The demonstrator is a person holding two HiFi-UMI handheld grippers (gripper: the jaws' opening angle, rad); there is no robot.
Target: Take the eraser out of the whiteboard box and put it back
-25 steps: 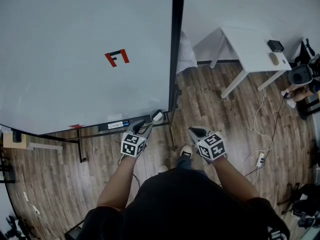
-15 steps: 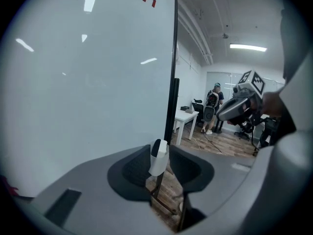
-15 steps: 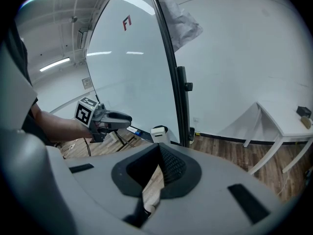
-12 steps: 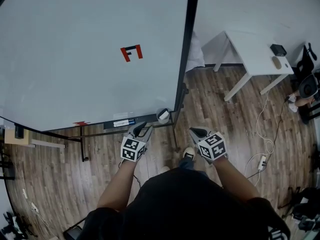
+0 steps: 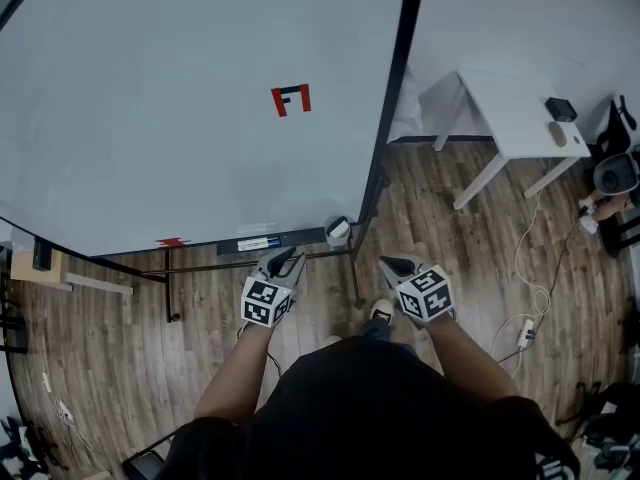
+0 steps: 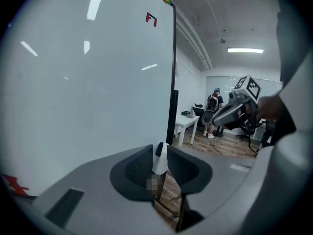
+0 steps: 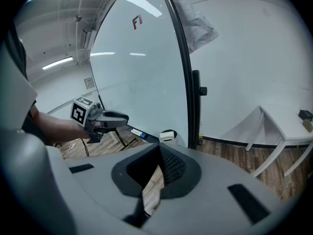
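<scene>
Jaws part open on L gripper (image 5: 283, 260), just been closing, nothing btwn them. R gripper (image 5: 398, 265) looks shut at tips, empty. Eraser (image 6: 159, 149) prob the dark top poking out of whiteboard box (image 5: 338, 231), at 2 o'clock of L gripper, R end of tray (image 5: 300, 237). Likely light, stiff body, soft felt; best pinched across exposed top. Frame post (image 5: 392, 118) at 12 o'clock of box crowds approach; marker (image 5: 258, 243) at 9.

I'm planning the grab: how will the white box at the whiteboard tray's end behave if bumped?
Probably light: the box looks small and open-topped. It sits at the very end of the tray, so a sideways bump may tip it off.
</scene>
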